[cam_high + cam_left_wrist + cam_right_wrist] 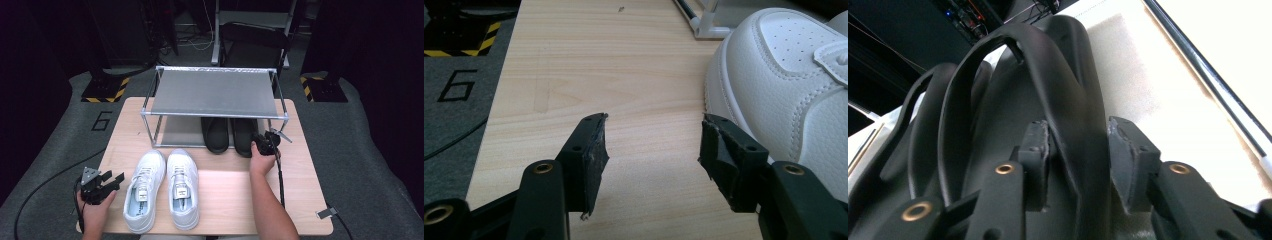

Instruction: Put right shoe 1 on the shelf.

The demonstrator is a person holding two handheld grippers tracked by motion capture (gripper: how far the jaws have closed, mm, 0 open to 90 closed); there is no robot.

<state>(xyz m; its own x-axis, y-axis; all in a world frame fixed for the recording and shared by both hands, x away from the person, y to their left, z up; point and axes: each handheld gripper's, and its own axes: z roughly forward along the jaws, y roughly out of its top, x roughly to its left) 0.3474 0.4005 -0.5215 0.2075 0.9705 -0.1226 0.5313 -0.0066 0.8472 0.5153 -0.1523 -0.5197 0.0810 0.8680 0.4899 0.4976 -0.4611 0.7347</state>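
Black right tongs [1075, 165] half-open — astride slipper strap [1068, 100].

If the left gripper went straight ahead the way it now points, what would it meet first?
Probably nothing at first: bare wooden table lies ahead between the open jaws of the left gripper. The white sneaker sits just to the side and might brush one jaw; depth is unclear.

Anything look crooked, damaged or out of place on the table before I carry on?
Nothing stands out. The white sneakers sit side by side near the front edge, the black sandals lie paired on the rack's lower shelf. The right gripper straddles a sandal strap; the left gripper is open over bare table.
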